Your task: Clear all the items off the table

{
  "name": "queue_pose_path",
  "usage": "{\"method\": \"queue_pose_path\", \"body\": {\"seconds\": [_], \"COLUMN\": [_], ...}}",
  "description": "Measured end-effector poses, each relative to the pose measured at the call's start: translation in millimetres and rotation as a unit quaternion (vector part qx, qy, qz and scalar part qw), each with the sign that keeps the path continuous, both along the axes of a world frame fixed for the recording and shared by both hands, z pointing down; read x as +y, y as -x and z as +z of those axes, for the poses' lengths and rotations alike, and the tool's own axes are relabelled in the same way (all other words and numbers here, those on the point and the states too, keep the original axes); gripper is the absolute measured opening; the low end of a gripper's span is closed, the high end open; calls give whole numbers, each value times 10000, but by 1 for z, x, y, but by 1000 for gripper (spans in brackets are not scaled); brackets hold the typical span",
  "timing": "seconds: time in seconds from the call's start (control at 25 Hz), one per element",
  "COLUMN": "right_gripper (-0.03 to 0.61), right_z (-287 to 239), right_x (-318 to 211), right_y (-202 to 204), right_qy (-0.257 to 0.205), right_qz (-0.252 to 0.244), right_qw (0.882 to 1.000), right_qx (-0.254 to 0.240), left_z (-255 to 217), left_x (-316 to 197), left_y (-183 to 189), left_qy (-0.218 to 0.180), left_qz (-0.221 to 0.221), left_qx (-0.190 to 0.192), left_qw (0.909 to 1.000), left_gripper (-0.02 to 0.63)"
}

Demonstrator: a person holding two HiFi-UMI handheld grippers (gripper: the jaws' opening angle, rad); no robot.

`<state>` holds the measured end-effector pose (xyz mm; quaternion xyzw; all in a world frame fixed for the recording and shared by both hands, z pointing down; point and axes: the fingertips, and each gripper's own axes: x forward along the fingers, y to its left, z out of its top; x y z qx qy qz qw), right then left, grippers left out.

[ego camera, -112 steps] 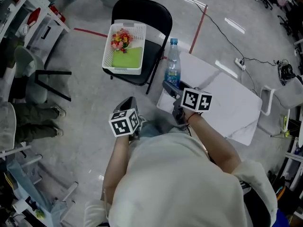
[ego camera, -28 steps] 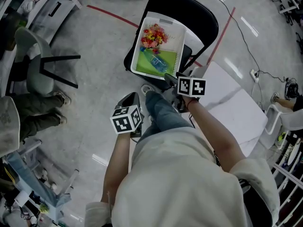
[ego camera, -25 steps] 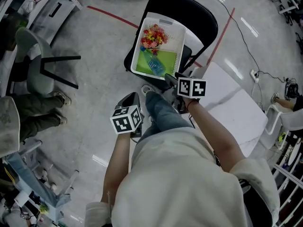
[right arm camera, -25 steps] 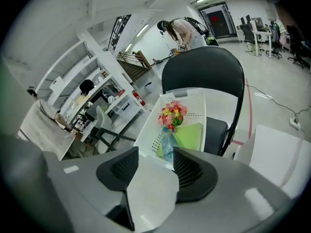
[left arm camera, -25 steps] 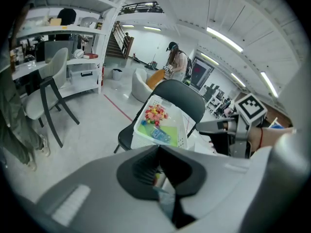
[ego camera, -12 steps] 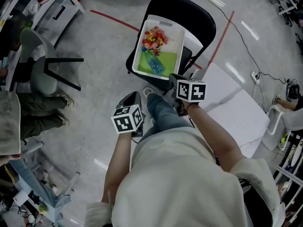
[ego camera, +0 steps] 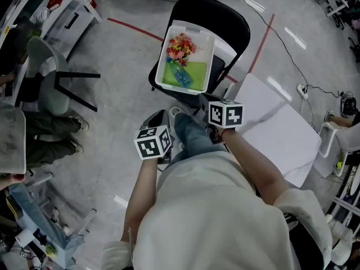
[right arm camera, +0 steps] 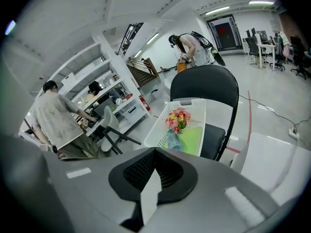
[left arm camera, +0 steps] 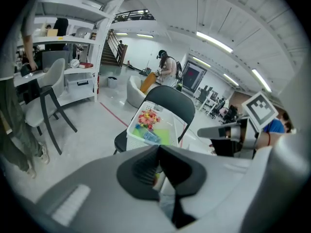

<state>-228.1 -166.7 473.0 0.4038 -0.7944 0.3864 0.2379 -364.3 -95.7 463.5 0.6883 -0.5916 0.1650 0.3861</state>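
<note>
The water bottle (ego camera: 181, 76) lies flat in the white basket (ego camera: 193, 26), near the edge closest to the person, so it cannot roll off. The basket rests on the chair (ego camera: 230, 24) seat. The left gripper (left arm camera: 159, 148) and right gripper (right arm camera: 154, 152) are both squeezed closed with nothing in them, their work likely done. The table (ego camera: 281, 128) looks bare, though an arm hides one corner.

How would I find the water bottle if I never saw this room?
Look for the black folding chair; a white basket sits on its seat. Inside, the bottle lies on its side by the colourful flowers and a green sheet. It is the only clear, bluish thing there.
</note>
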Motion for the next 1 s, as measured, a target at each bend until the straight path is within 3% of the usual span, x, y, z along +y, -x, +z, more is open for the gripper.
{"method": "queue_pose_path", "body": {"seconds": [0.36, 1.0], "right_gripper": [-2, 0], "right_z": [-25, -49], "right_x": [31, 76], "right_y": [-22, -101], "right_qy": [-407, -782], "right_qz": [-20, 397], "right_qw": [9985, 9951], "right_qx": [-355, -467], "left_z": [-14, -30], "left_x": [16, 41], "left_y": [-30, -103], "left_qy": [-188, -363], "left_qz": [192, 837], "left_qx": [15, -80], "left_qw": [9996, 9958], "left_gripper": [9, 9]}}
